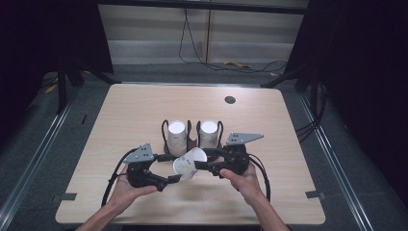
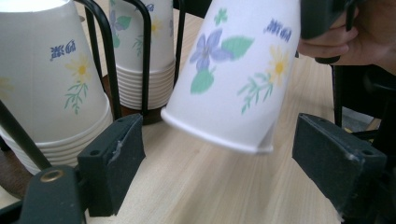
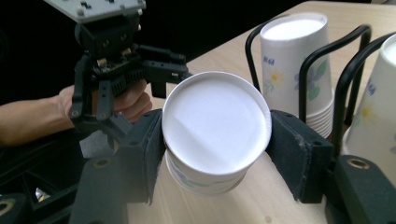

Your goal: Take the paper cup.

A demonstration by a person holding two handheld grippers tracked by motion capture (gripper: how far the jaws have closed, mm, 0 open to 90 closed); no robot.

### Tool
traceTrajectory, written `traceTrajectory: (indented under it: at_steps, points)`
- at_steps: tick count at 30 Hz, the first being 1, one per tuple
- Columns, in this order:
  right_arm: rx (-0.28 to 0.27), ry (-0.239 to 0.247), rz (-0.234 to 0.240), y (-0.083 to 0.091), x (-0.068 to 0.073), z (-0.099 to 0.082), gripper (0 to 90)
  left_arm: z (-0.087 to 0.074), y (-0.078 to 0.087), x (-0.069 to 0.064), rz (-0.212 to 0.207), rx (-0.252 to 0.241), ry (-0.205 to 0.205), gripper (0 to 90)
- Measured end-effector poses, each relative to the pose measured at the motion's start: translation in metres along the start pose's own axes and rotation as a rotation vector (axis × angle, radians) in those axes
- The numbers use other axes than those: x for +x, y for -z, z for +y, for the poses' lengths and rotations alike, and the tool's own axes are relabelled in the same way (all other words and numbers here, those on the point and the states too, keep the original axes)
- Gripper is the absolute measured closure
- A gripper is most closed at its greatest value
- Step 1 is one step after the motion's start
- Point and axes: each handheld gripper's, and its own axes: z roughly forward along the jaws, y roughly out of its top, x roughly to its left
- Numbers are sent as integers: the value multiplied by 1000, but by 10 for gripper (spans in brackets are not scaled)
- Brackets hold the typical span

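A flowered white paper cup (image 1: 189,163) hangs tilted over the table's front middle. My right gripper (image 1: 199,166) is shut on it near its base. In the right gripper view the cup's closed base (image 3: 215,126) faces the camera, with both pads pressed on its sides. The cup's wide rim (image 2: 219,135) points down toward my left gripper (image 2: 224,158). That gripper is open, one jaw on each side just below the rim, neither touching it. In the high view my left gripper (image 1: 175,179) sits at the cup's lower left.
A black wire holder (image 1: 192,142) stands behind the cup and holds two upside-down cup stacks (image 1: 176,137) (image 1: 209,134). The stacks are close to the left gripper (image 2: 46,79) (image 2: 140,51). A round dark hole (image 1: 230,99) lies at the far right of the wooden table (image 1: 269,192).
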Motion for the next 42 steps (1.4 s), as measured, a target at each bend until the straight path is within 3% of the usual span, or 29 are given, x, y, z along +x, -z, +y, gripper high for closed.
traceTrajectory:
  at_steps: [10, 13, 19, 25, 30, 42]
  points:
    - [-2, -14, 43, -9, 3, -6, 382, -5, 0, -1, -23, -11, -30, 173]
    - [-4, -12, 53, -11, 4, -5, 382, -6, -1, -1, -24, -13, -23, 172]
    - [-5, -20, 72, -14, 7, -5, 383, -10, -9, -4, -38, 8, -35, 163]
    - [-4, -13, 76, -15, 7, -4, 382, -10, -11, -2, -43, -8, -18, 176]
    - [2, -12, 85, -18, 8, -4, 382, -12, -17, -2, -53, 10, -11, 166]
    - [14, -11, 102, -20, 7, -5, 380, -12, -13, -1, -49, 28, -59, 208]
